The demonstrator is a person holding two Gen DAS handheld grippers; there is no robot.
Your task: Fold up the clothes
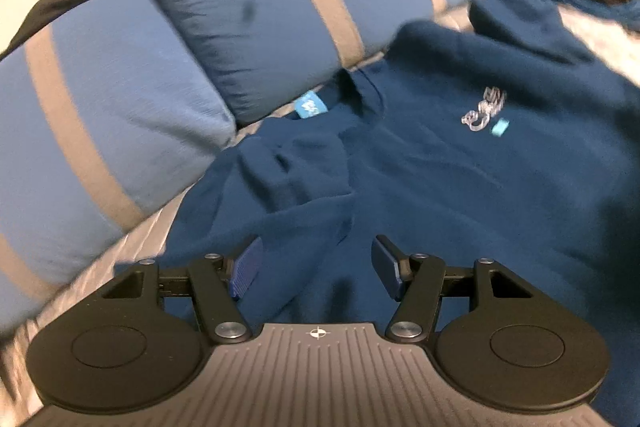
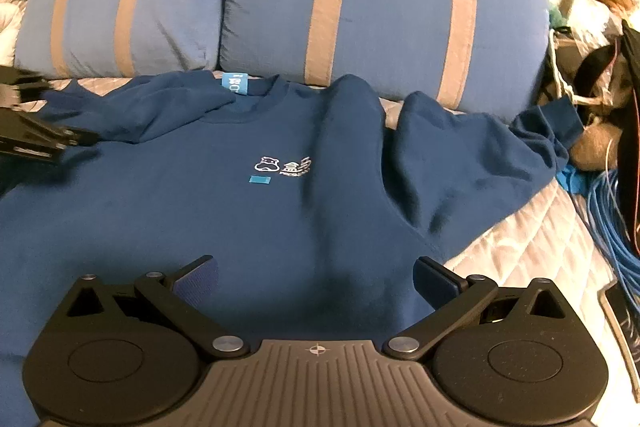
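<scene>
a navy sweatshirt (image 2: 248,211) lay face up on the quilted bed (image 2: 532,239), its collar toward two blue pillows (image 2: 384,11) with tan stripes. one sleeve was folded in across the chest near the neck label (image 1: 308,107); the other sleeve (image 2: 480,155) trailed crumpled toward the bed's edge, near blue cables (image 2: 604,219). the left claw (image 1: 316,267) hung over the cloth, half open and empty. the right claw (image 2: 316,283) stood wide open above the hem, holding nothing.

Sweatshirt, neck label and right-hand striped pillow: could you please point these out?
Sweatshirt (image 2: 200,227): right wrist view, chest panel.
Neck label (image 2: 233,83): right wrist view, light blue tag's middle.
Right-hand striped pillow (image 2: 384,3): right wrist view, blue front face.
</scene>
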